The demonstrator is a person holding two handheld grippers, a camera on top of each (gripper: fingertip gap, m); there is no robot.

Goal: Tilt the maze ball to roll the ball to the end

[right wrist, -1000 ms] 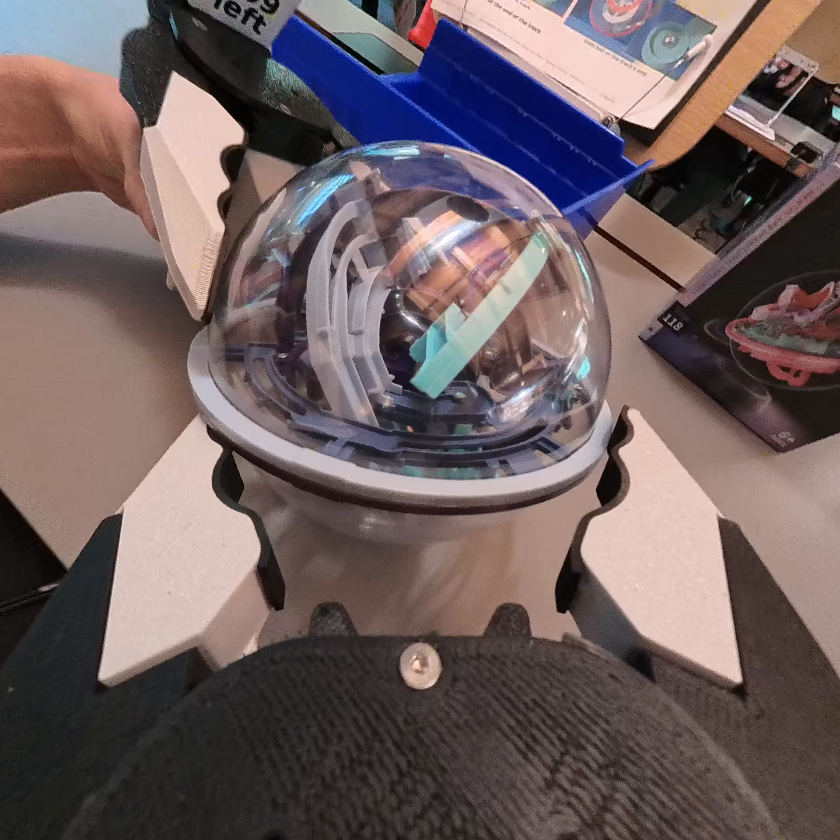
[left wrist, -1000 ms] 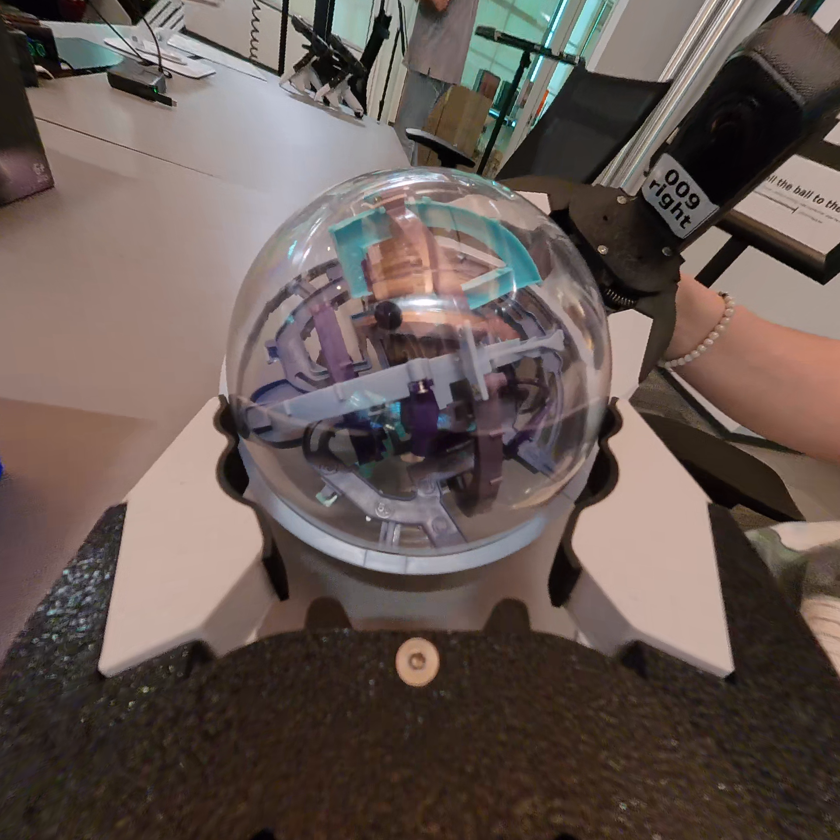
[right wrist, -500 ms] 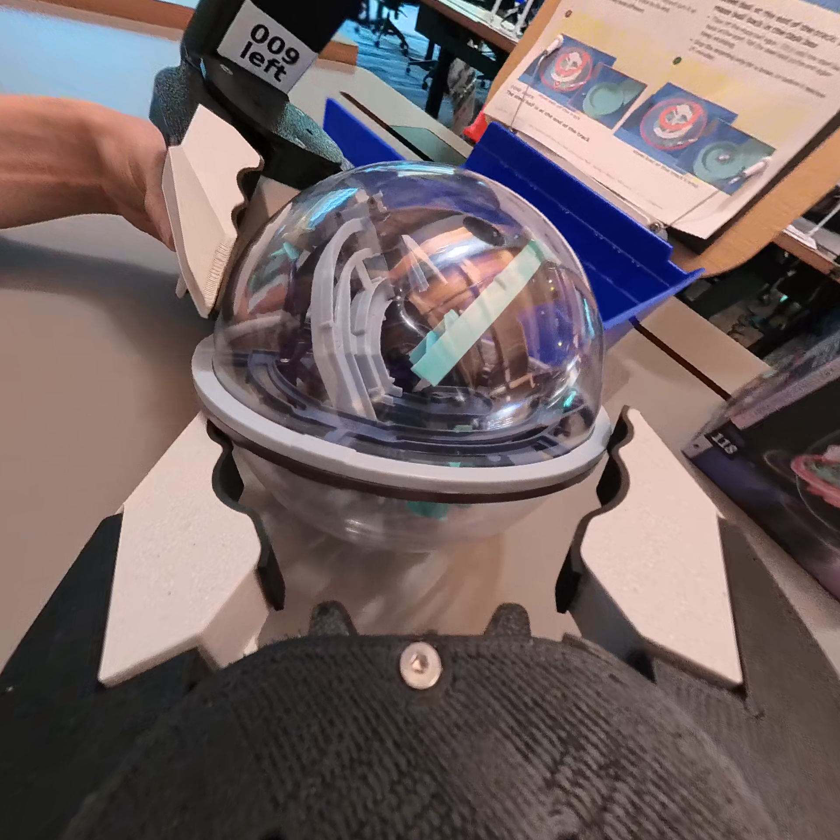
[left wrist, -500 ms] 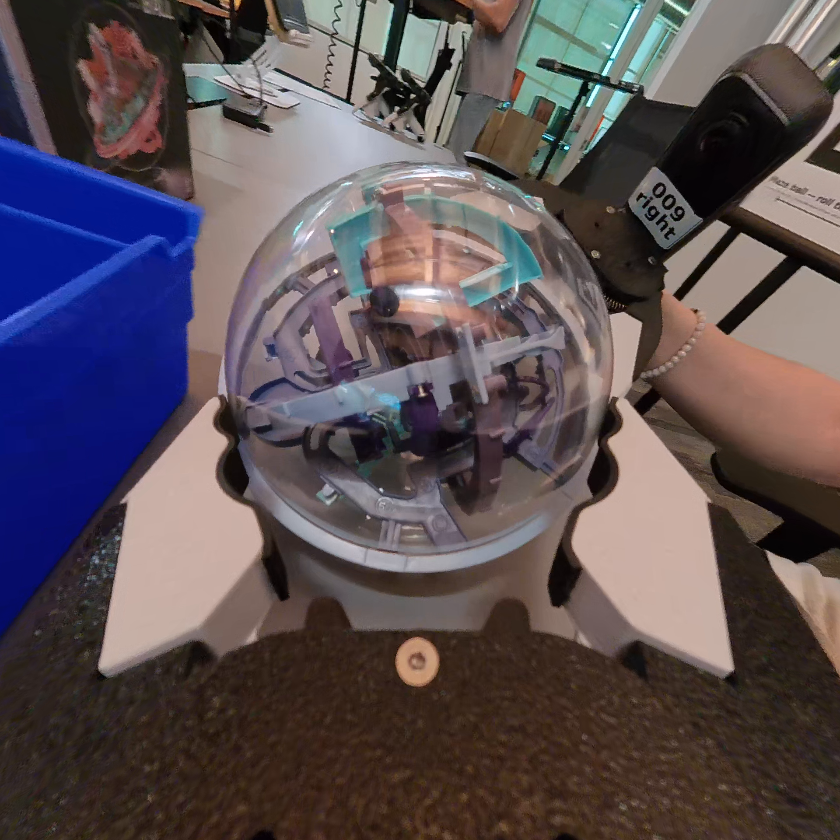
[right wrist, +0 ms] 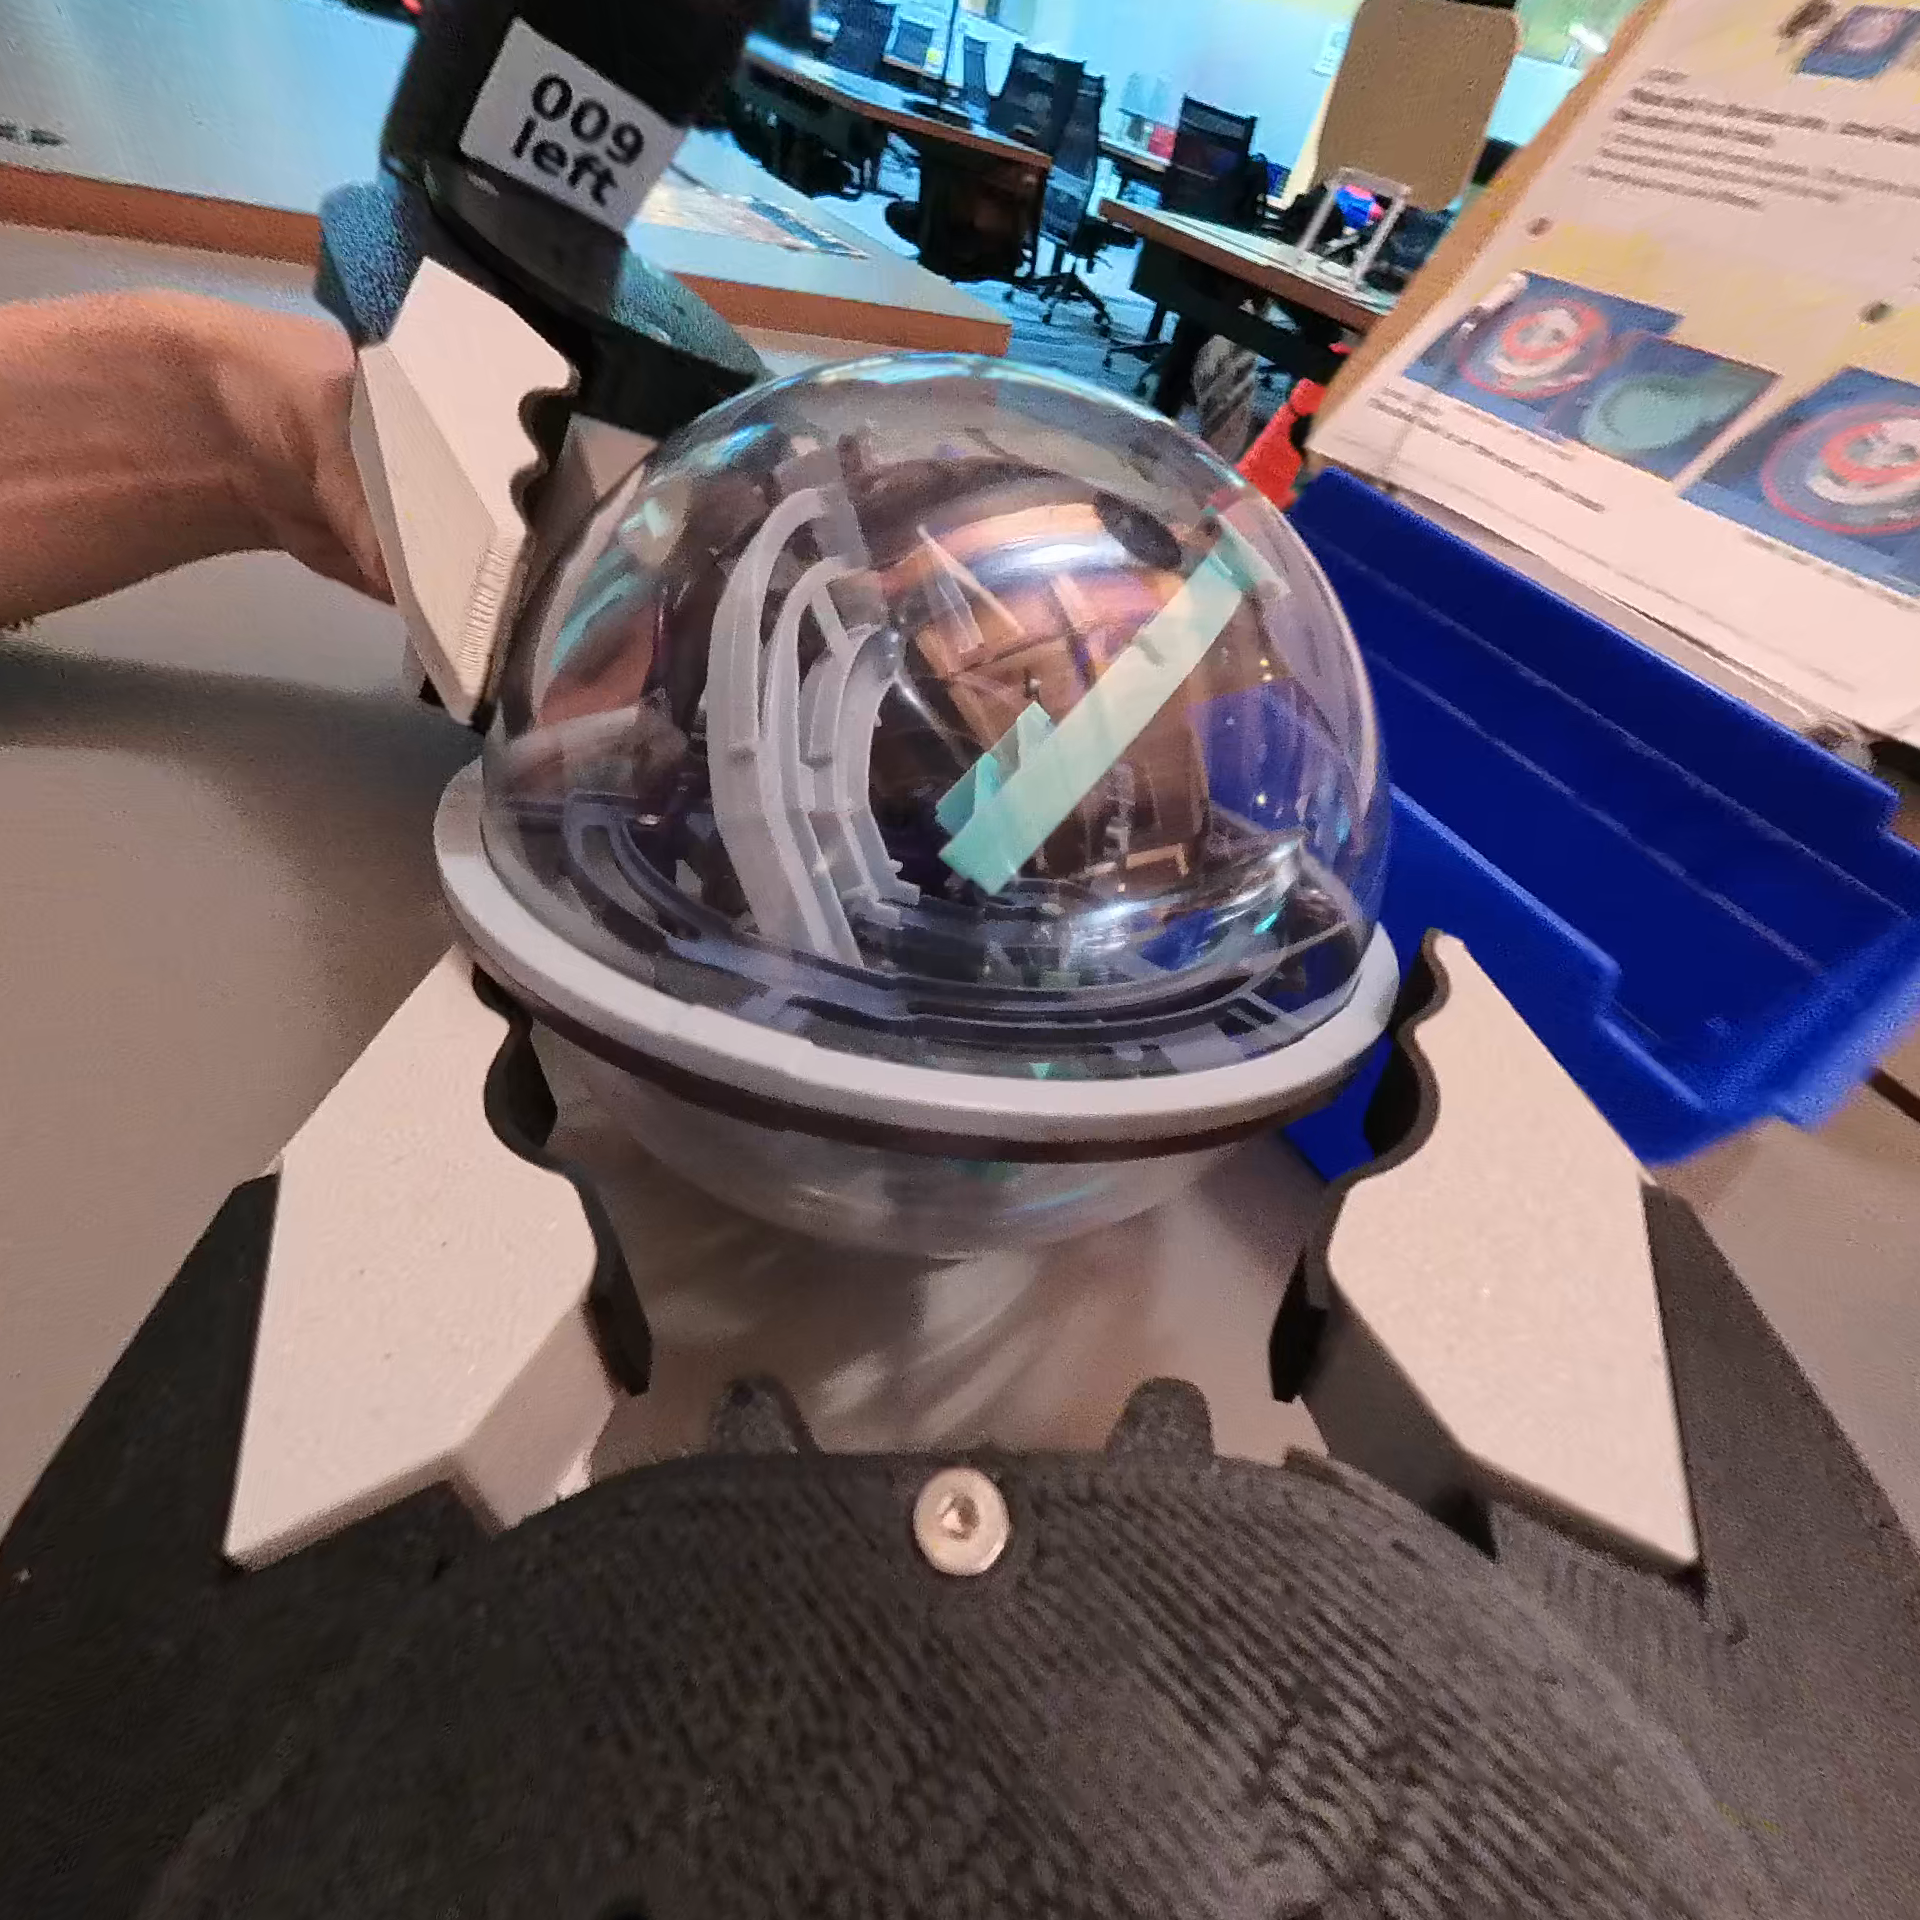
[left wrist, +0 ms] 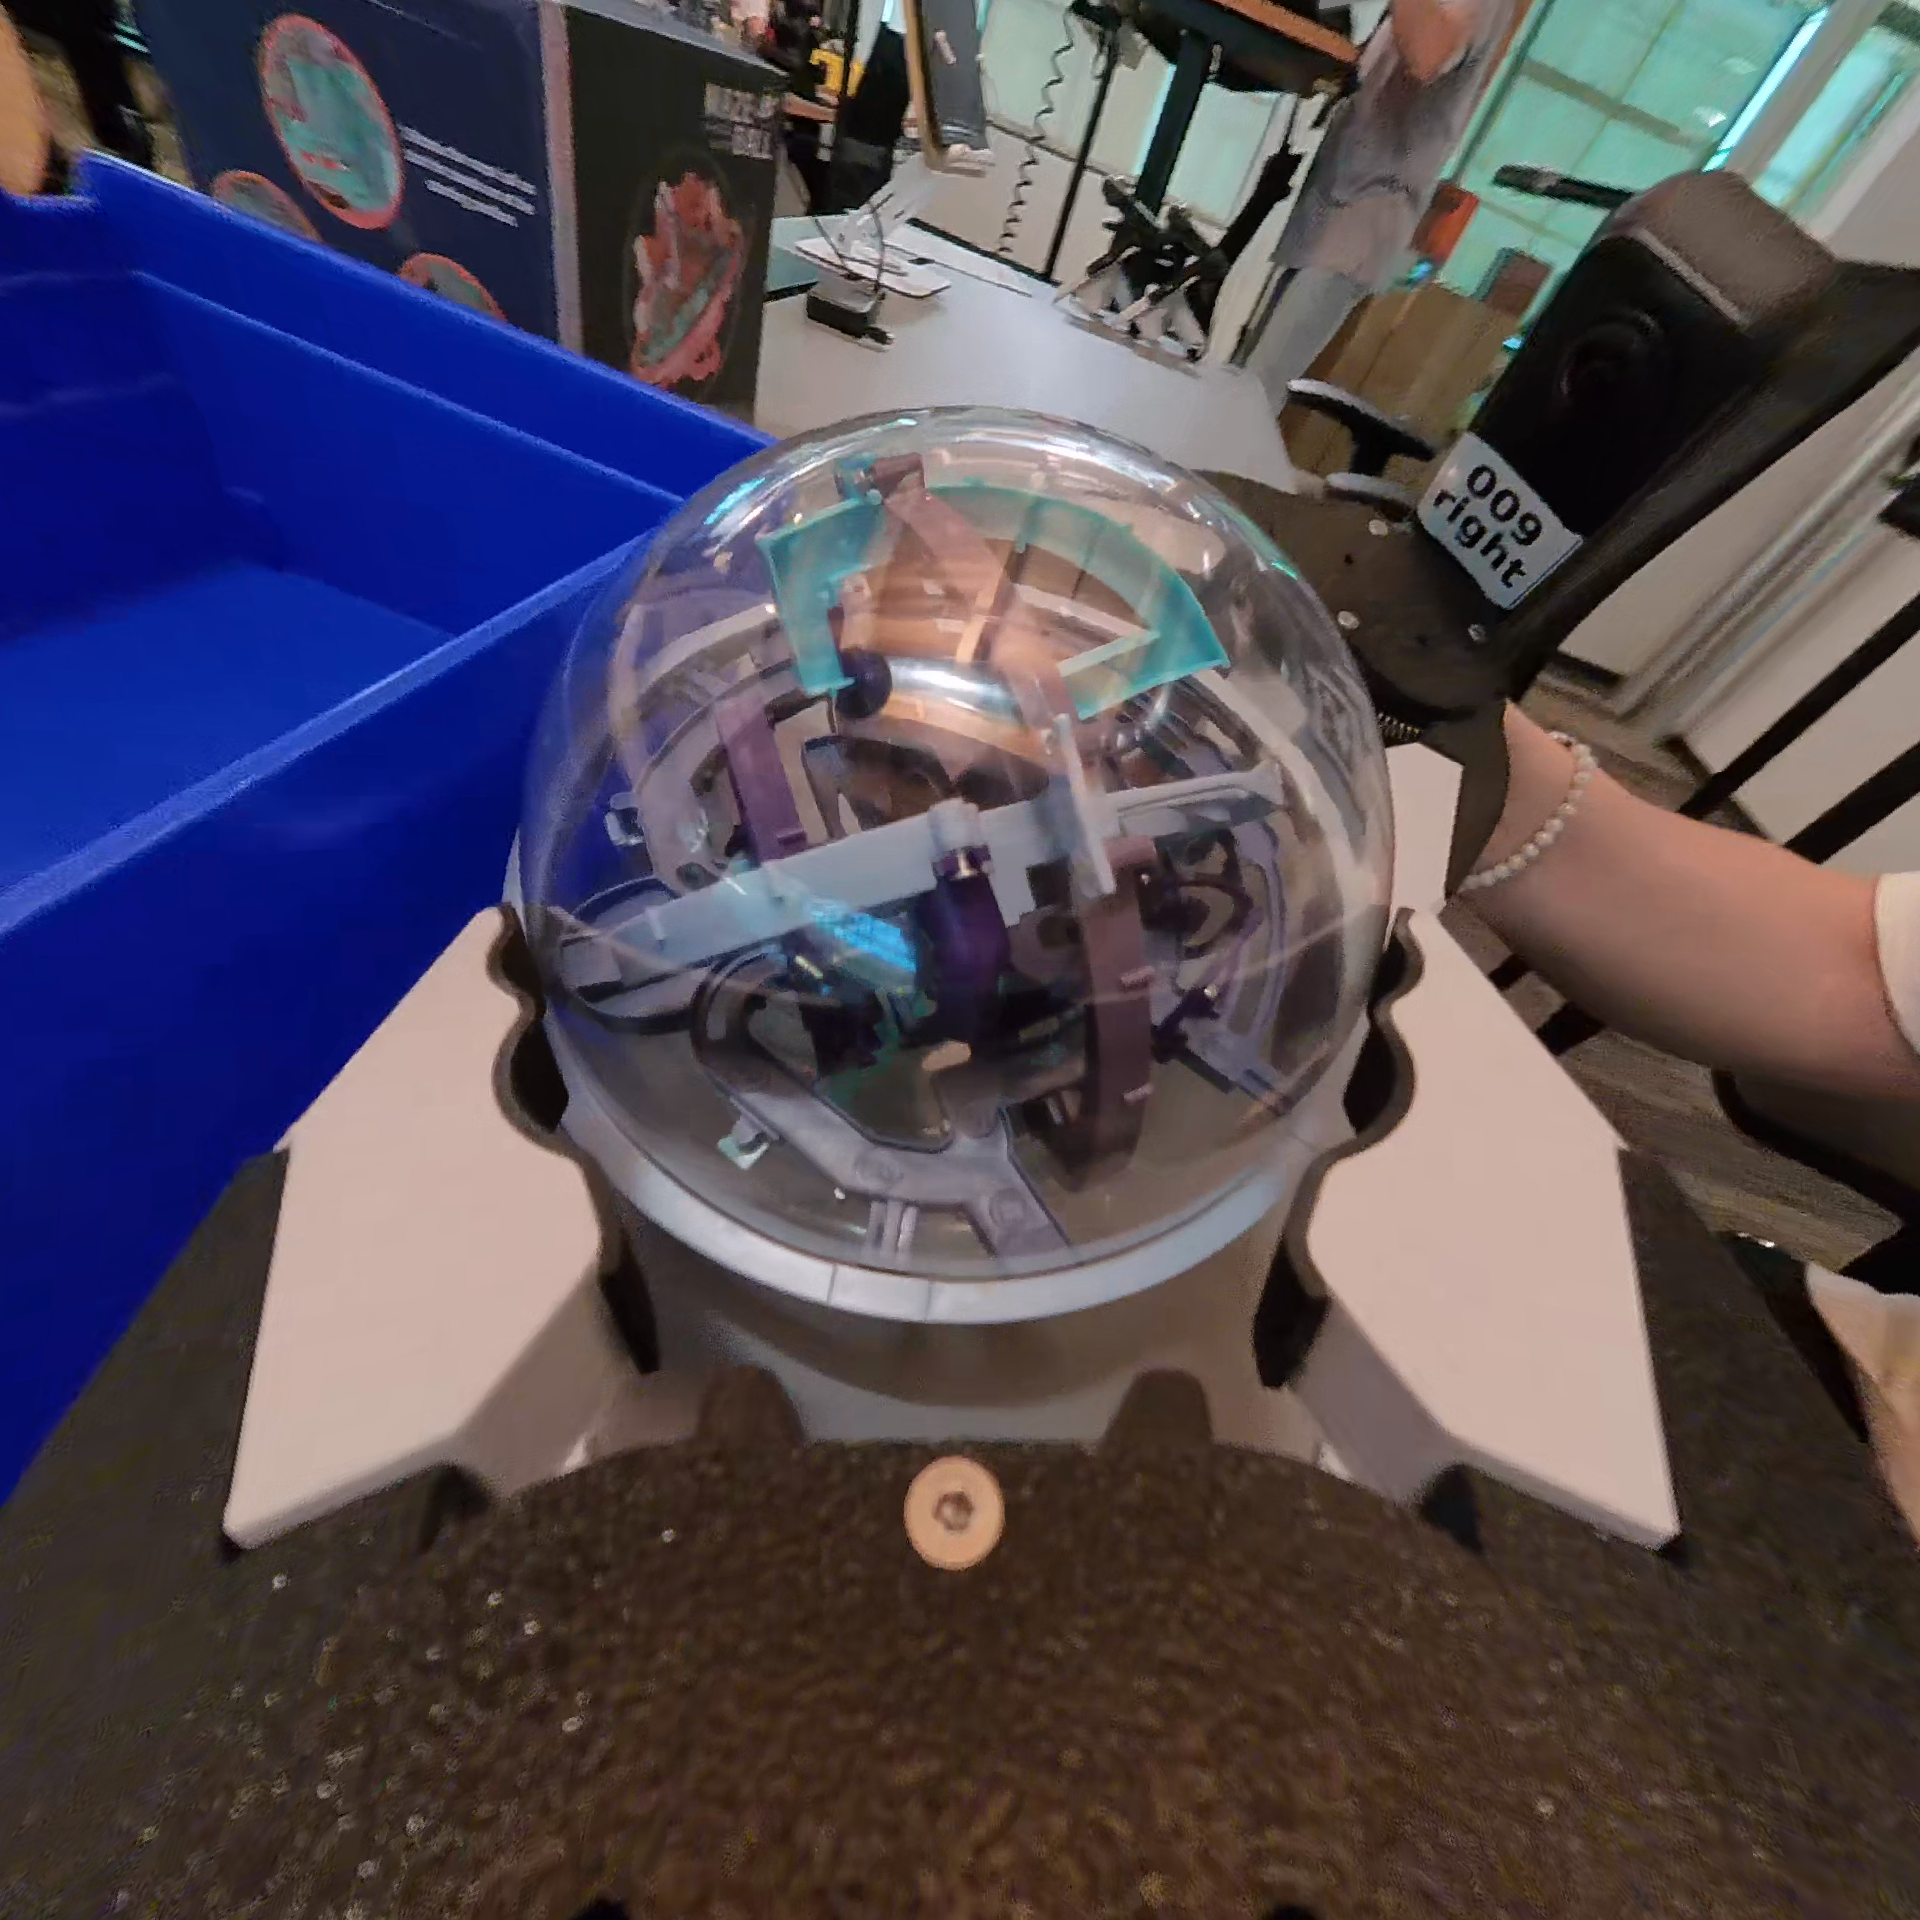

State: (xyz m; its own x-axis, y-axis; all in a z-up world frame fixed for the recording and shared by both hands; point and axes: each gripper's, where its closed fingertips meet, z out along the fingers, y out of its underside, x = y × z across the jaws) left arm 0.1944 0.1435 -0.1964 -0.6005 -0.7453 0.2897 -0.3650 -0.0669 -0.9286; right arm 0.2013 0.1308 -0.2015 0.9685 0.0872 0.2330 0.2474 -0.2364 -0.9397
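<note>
Tongs on left [left wrist: 956, 925] and right [right wrist: 956, 997] spread wide, both clamped on clear maze ball [left wrist: 956, 831], pads pressing its sides

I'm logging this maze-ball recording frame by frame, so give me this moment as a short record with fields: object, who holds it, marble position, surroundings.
object: clear maze ball with grey, purple and teal tracks inside and a grey band around its middle
left gripper: jaws closed against the sphere's two sides
right gripper: jaws closed on the sphere just below the band
marble: small and dark, high in the sphere beside a teal track piece
surroundings: blue bin next to the ball; beige table beneath
</note>
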